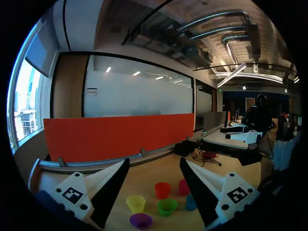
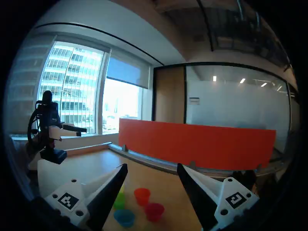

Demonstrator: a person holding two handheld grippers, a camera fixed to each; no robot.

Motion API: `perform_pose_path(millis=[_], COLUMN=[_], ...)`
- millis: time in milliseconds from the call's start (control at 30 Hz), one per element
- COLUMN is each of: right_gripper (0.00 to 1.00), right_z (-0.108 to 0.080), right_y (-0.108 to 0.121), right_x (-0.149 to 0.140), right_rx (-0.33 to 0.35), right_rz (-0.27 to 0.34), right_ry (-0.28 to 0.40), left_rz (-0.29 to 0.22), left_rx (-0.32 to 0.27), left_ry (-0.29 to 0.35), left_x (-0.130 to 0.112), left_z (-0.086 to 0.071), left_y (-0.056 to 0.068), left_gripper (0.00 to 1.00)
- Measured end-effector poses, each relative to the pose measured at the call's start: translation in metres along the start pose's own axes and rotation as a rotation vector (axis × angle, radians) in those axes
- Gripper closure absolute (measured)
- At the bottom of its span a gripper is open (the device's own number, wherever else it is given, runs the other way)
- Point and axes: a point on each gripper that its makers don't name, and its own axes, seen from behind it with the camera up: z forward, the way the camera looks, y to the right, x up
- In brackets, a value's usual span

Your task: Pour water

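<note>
We see small bright cups (image 1: 166, 206) grouped upright on the desk (image 1: 152, 175); left gripper (image 1: 154, 159) and right gripper (image 2: 152, 165) gape, holding nothing

An orange partition (image 1: 115, 134) backs the desk (image 1: 154, 171) beside a window (image 2: 73, 94).

Left gripper (image 1: 154, 159): two white fingers (image 1: 111, 184) with black wedge-shaped inner faces; a square black-and-white marker (image 1: 73, 194) on each, screw holes (image 1: 84, 207) beside it. Right gripper (image 2: 151, 165): identical build and markings. Sleeve (image 1: 285, 154), right of claw: pale.

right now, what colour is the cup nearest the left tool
The cup is purple, best in the left gripper view.
</note>
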Motion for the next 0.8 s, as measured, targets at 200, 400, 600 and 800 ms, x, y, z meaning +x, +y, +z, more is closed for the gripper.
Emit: perform_pose_path(millis=[200,400,600,800], right_gripper=[0.00,0.00,0.00,0.00], right_z=[0.002,0.004,0.004,0.005], right_y=[-0.010,-0.016,-0.025,-0.033], right_x=[-0.003,-0.011,-0.023,-0.041], right_rx=[0.043,0.083,0.130,0.162], right_rz=[0.004,0.012,0.001,-0.023], right_ry=[-0.018,-0.044,-0.077,-0.119], left_rz=[0.012,0.021,0.039,0.050], left_rx=[-0.024,-0.071,-0.103,-0.126], left_ry=[-0.022,-0.043,-0.068,-0.103], left_x=[-0.005,-0.012,-0.023,-0.041], left_z=[0.006,0.011,0.016,0.020], left_y=[0.004,0.014,0.022,0.027], left_gripper=[0.03,0.03,0.03,0.03])
